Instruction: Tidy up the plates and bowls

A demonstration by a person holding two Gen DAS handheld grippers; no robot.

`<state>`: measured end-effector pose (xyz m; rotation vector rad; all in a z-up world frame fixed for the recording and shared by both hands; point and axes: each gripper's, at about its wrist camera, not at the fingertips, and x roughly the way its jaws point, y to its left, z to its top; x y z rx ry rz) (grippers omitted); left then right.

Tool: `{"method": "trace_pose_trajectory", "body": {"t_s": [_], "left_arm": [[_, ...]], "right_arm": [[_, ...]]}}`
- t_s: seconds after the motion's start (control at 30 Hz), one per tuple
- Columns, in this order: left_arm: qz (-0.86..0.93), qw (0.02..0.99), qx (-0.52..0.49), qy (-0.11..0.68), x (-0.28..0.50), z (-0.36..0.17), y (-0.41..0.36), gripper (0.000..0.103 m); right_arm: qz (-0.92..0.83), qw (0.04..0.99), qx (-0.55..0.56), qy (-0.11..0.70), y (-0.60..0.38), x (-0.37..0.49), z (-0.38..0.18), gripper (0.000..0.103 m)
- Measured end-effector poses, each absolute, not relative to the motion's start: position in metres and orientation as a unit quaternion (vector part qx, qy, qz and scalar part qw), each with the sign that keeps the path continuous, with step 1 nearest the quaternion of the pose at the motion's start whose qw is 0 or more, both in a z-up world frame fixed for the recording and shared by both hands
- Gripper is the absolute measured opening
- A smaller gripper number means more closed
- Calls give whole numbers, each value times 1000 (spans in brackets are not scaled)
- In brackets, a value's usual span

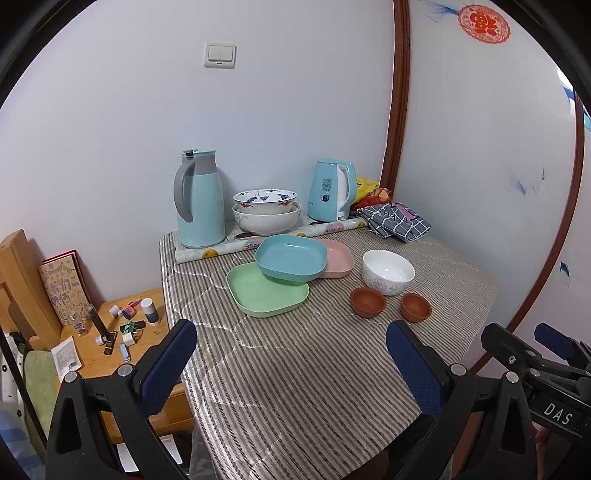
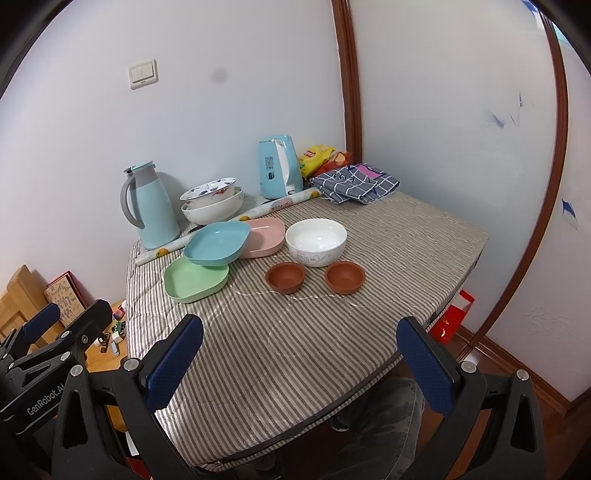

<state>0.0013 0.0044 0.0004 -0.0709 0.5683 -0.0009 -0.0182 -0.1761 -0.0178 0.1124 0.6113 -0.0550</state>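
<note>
Two grippers, left (image 1: 291, 365) and right (image 2: 301, 363), spread wide and empty at the near edge of the striped table (image 2: 295, 350). Farther in: teal plate (image 2: 218, 243) propped across green plate (image 2: 195, 278) and pink plate (image 2: 264, 236), dead ahead of the left; white bowl (image 2: 316, 240) and two brown bowls (image 2: 285, 277) nearer the right.

- "DAS": white letters on the black body of the right gripper (image 1: 554, 354), at the right of the left gripper's view.
- "GenRobot.AI", last letters cut off: white print on the left gripper (image 2: 48, 332) body, at the lower left of the right gripper's view.
- Kettle (image 1: 332, 190) label: unreadable.
- Red paper-cut (image 1: 484, 19) on the door, far upper right: one character, unclear.
</note>
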Motion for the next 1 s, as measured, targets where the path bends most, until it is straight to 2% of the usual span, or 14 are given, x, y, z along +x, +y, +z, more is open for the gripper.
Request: {"method": "trace_pose_trajectory", "body": {"t_s": [0.6,1.0], "left_arm": [[0,950,-45,310,43,-15,11,103],[15,931,-54,360,97,-46,37,100]], "right_arm": [[-32,949,60,308,-175,17,-29,103],[-27,934,53,353,-172,71,-55,103]]}}
